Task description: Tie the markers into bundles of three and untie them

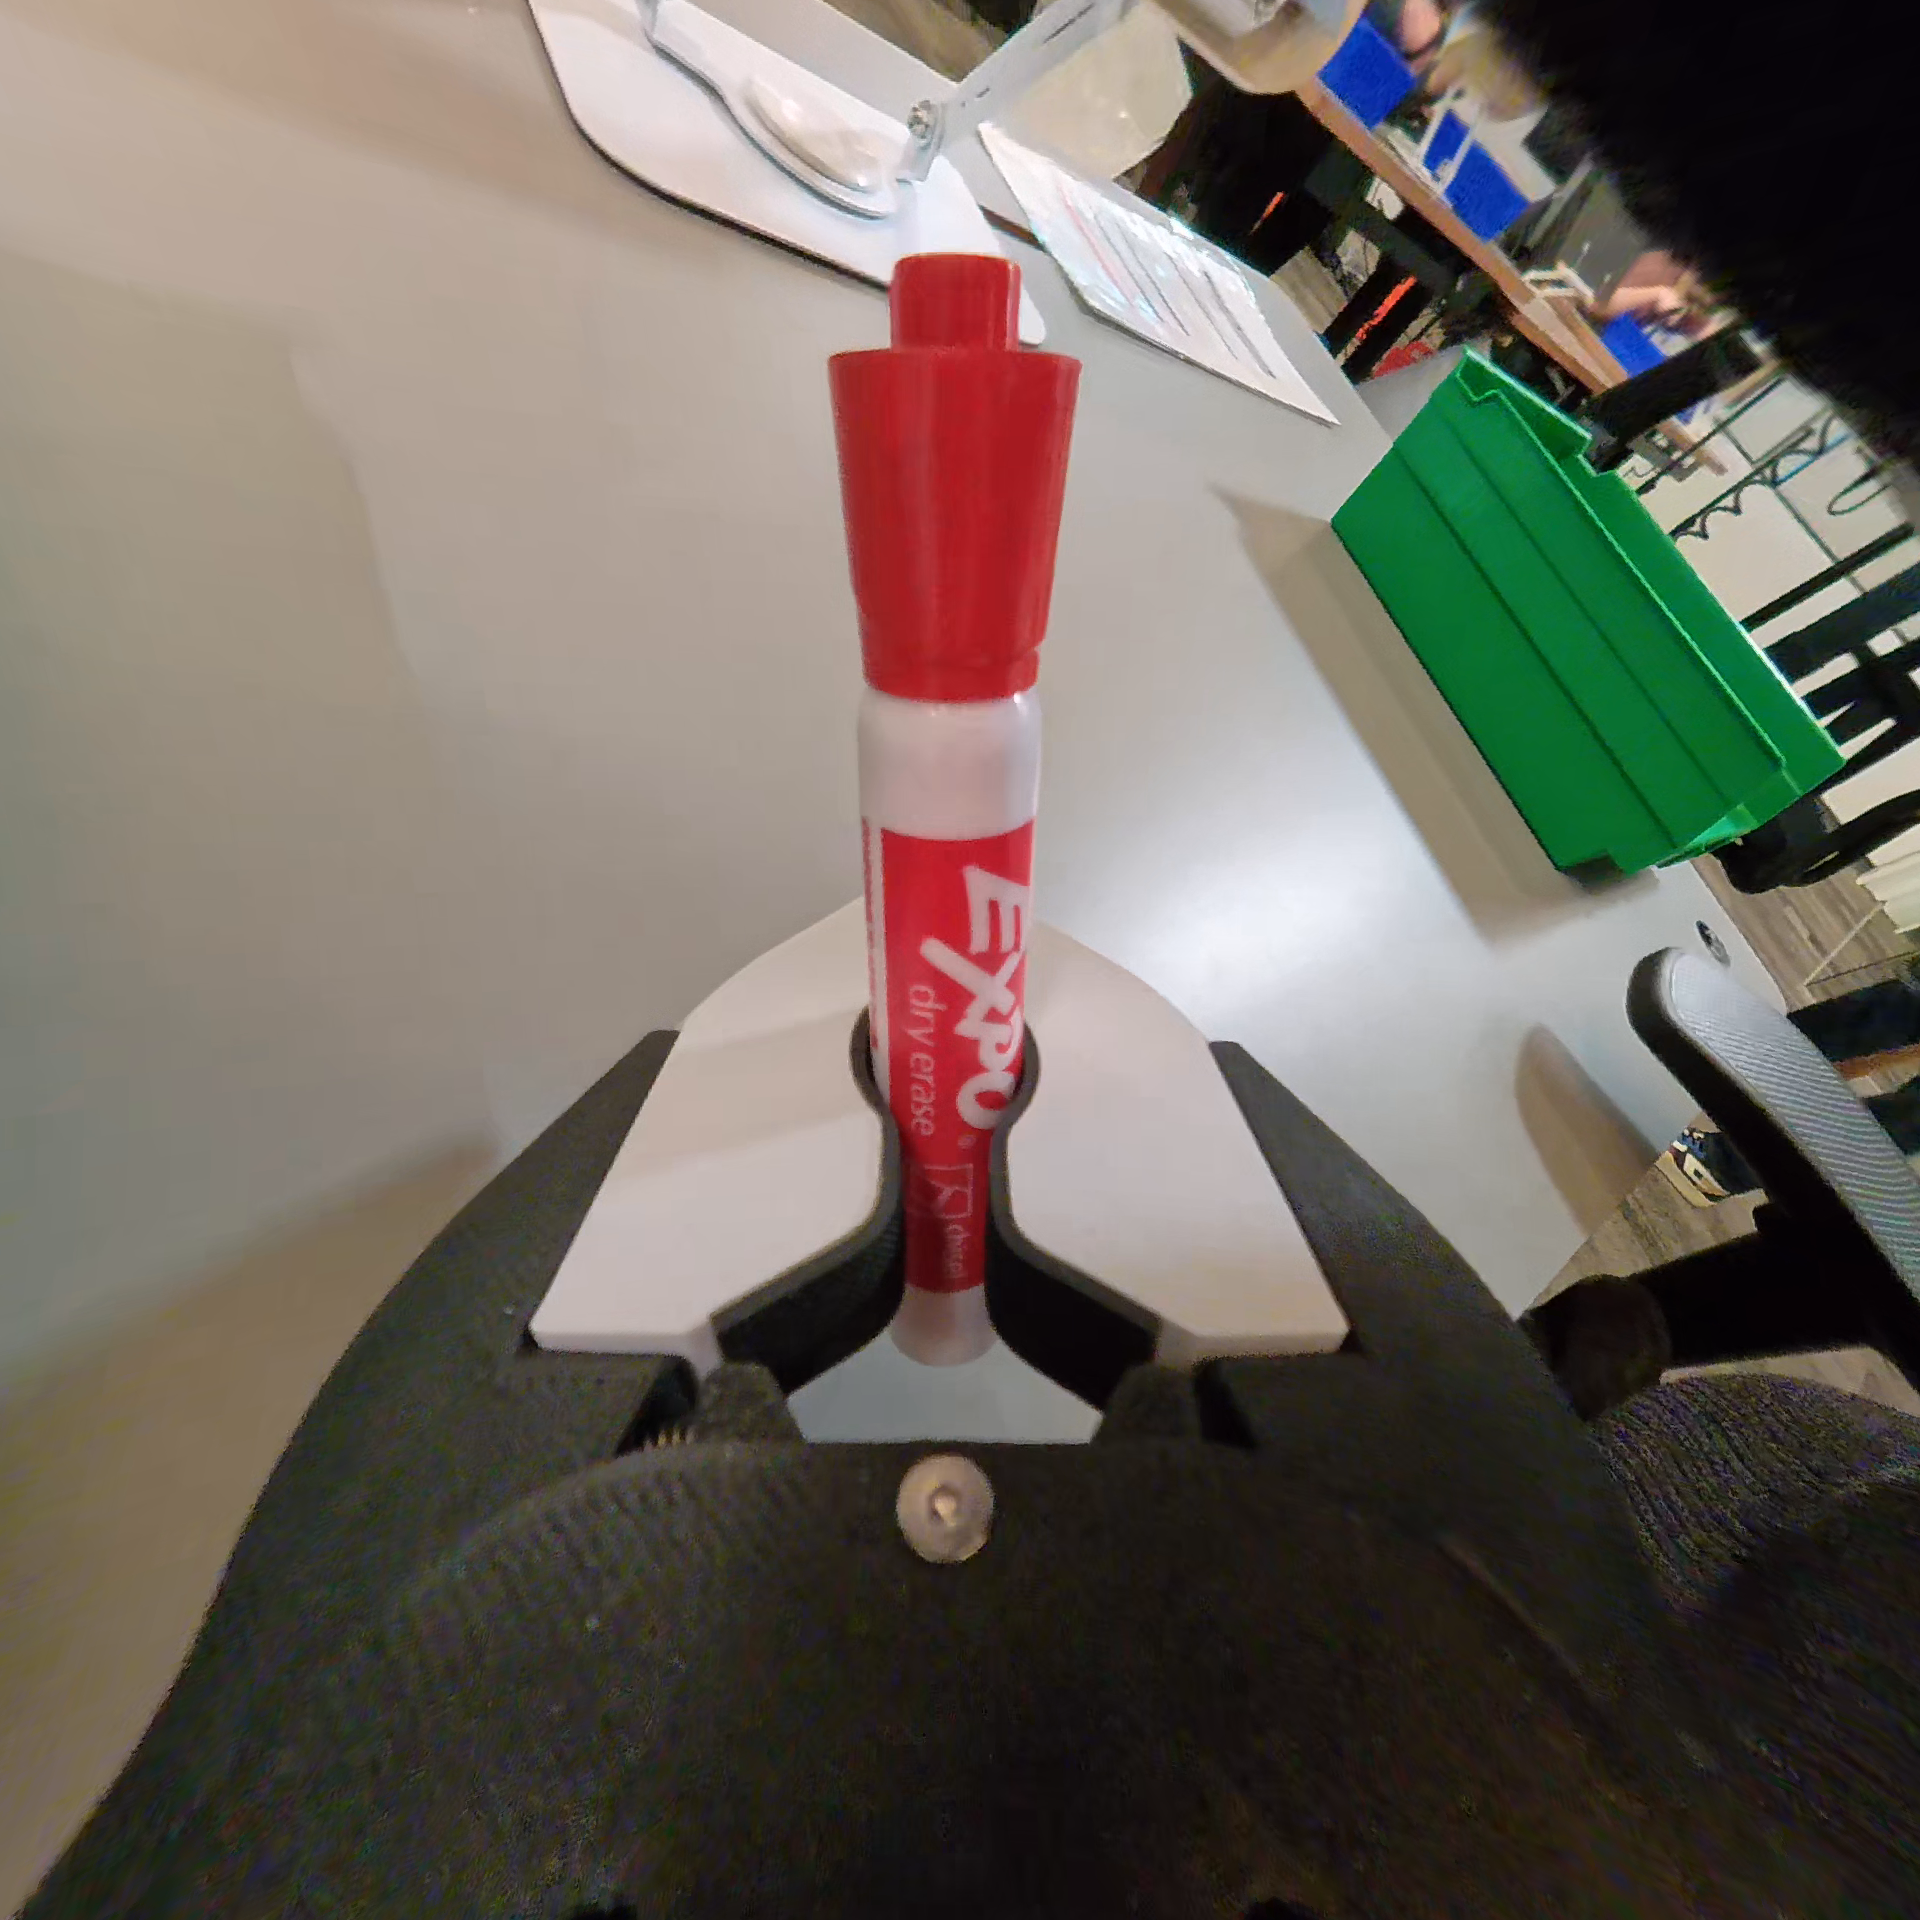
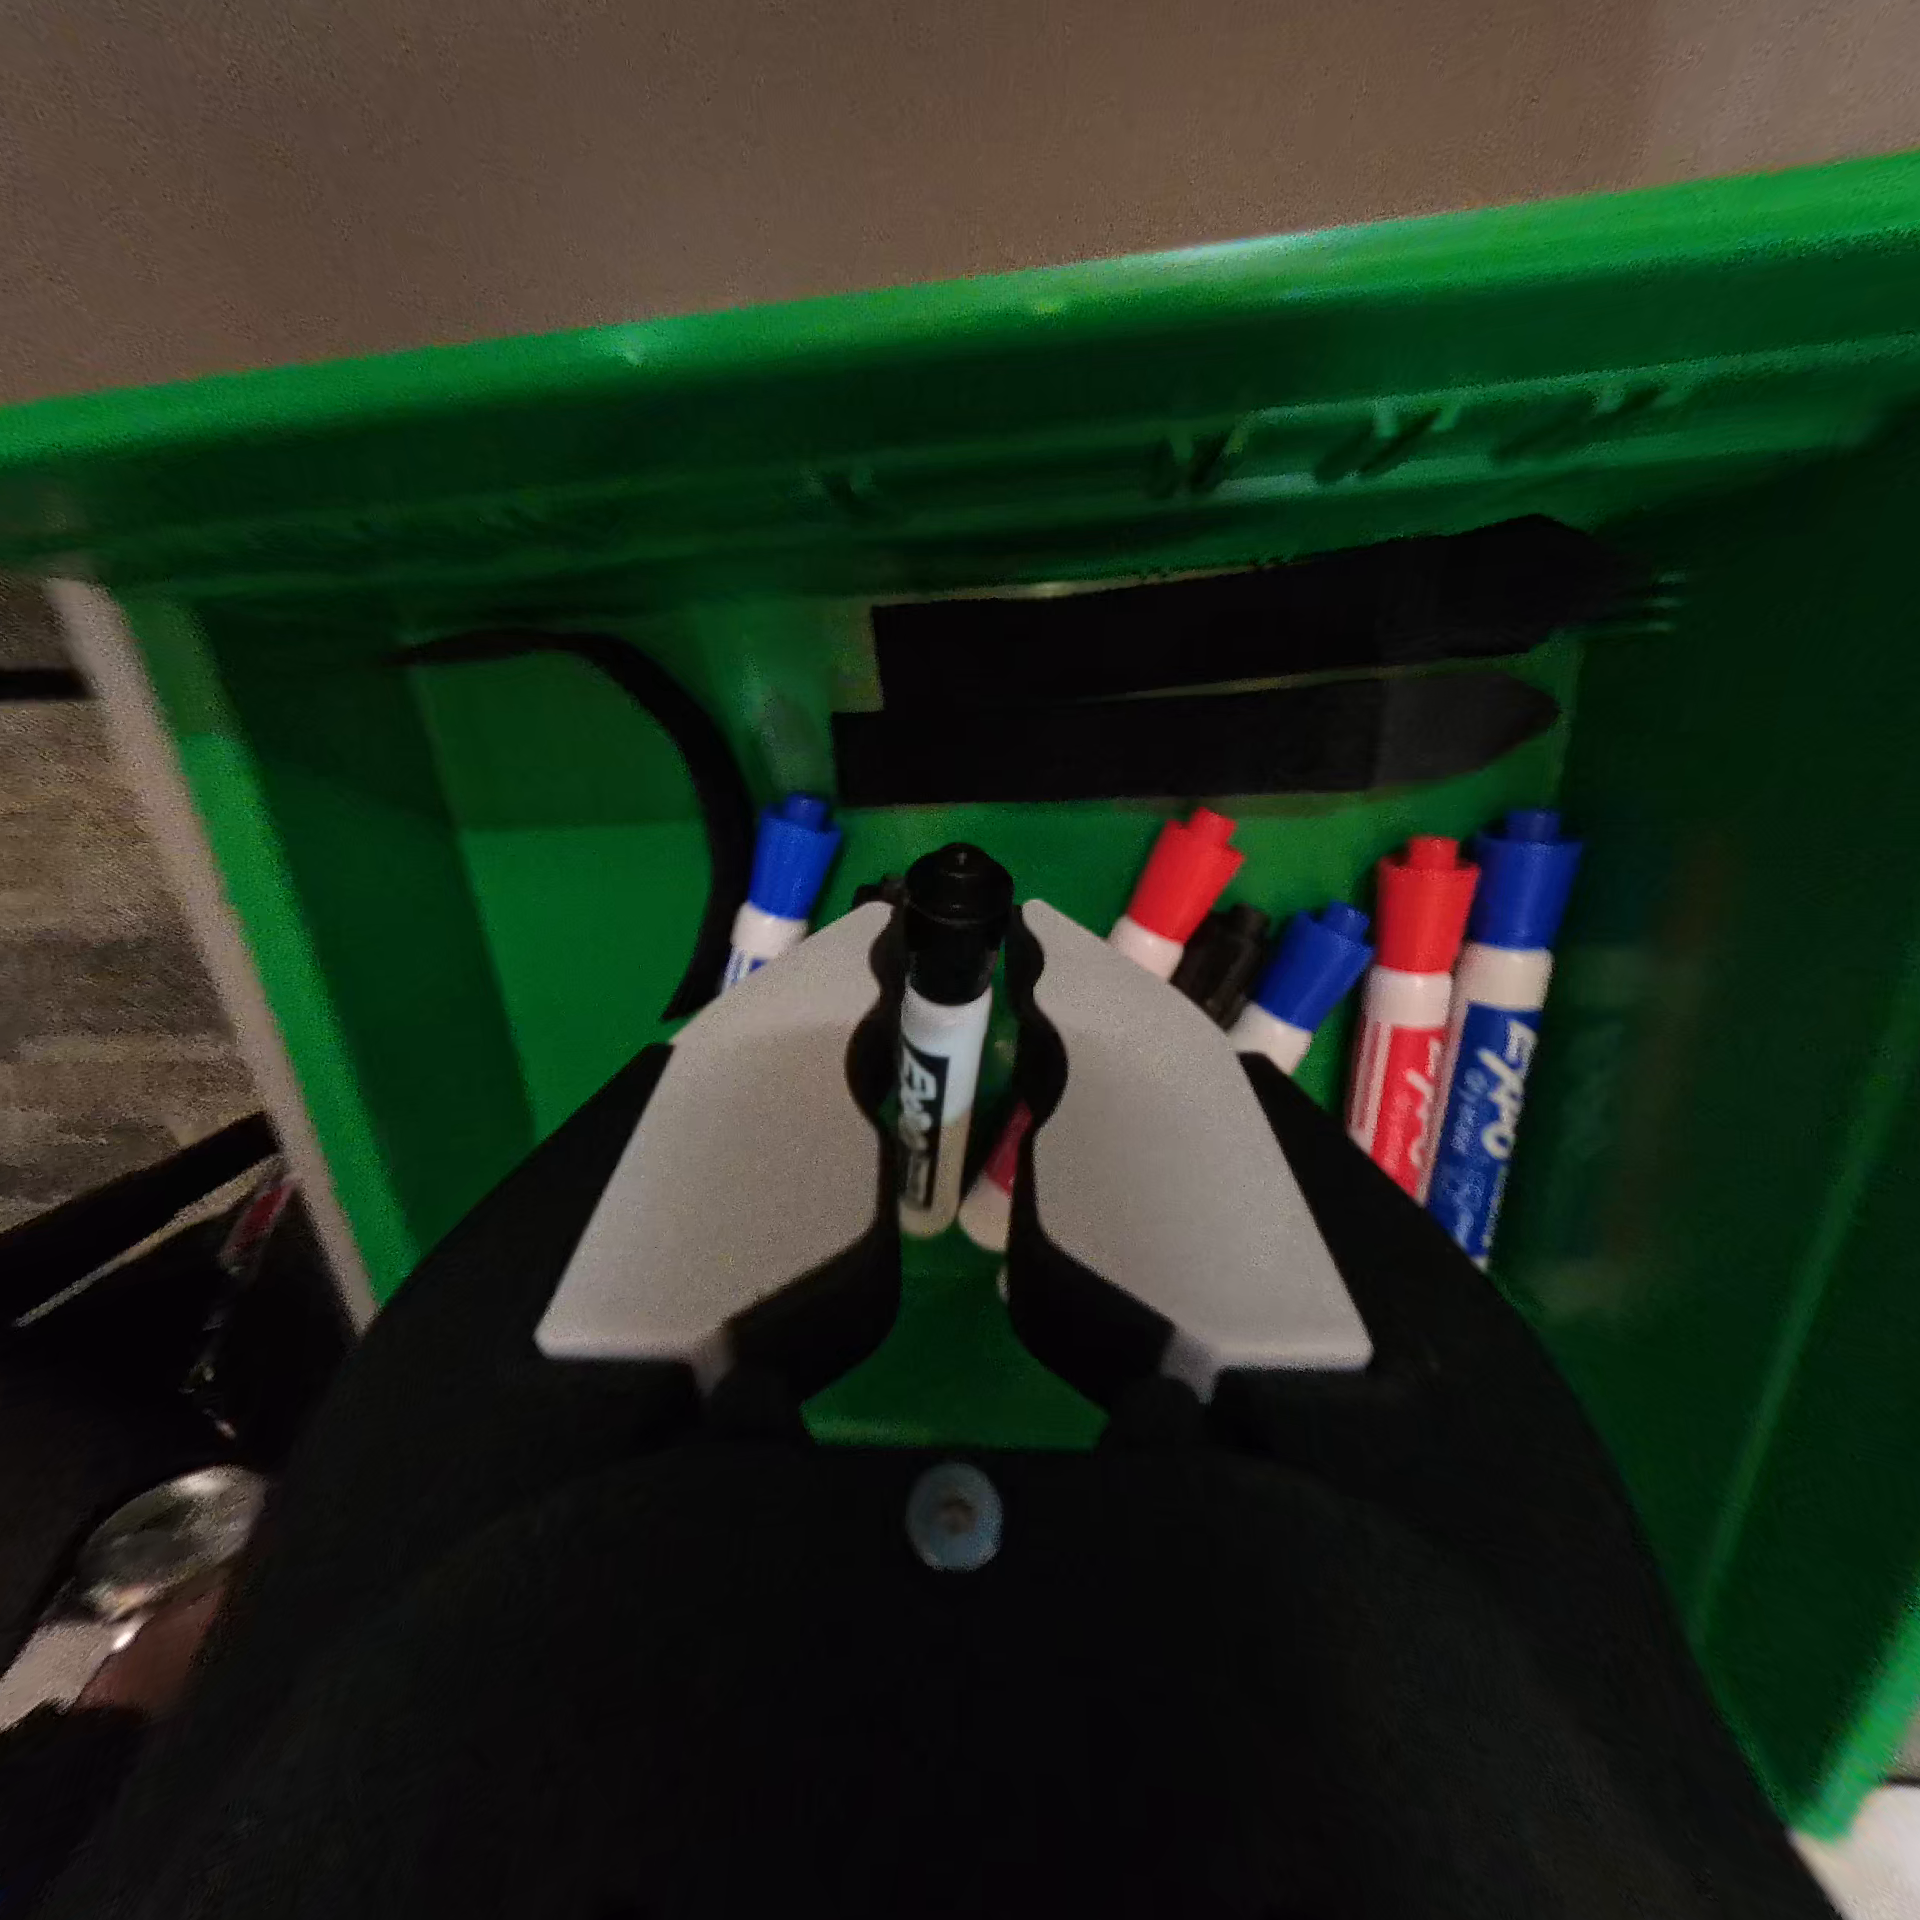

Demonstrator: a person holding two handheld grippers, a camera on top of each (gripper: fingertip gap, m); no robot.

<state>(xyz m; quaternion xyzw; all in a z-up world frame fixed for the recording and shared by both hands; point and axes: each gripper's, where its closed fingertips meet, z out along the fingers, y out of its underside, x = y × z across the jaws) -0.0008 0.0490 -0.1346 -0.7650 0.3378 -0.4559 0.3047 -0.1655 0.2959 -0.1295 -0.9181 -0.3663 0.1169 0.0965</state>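
Your left gripper (image 1: 951,1049) is closed on a red marker (image 1: 951,727), clamping its barrel low down so the capped end points straight away from the camera. The marker is held above the pale tabletop (image 1: 364,675), clear of it. Off to the right on that tabletop stands a green bin (image 1: 1558,665), well apart from the marker. Farther back lie a white mat (image 1: 665,135) with a clear plastic spoon (image 1: 800,125) on it and, beside them, a printed sheet (image 1: 1153,281). A black office chair (image 1: 1766,1101) shows at the right edge.

Your right gripper (image 2: 956,935) reaches into the green bin (image 2: 935,416). A black marker (image 2: 940,1039) sits between its fingers (image 2: 748,1122), which are nearly closed around it with only narrow gaps showing at the sides; the picture is blurred, so you cannot tell whether they actually press on it.

More markers lie on the bin floor: a blue marker (image 2: 784,883) left of the gripper, a red marker (image 2: 1179,883) just right of it, then another blue one (image 2: 1304,977), and a red marker (image 2: 1408,1008) touching a blue marker (image 2: 1496,1018) against the right wall. Two black straps (image 2: 1195,675) lie flat at the far wall, and a curved black strap (image 2: 707,790) lies to their left.
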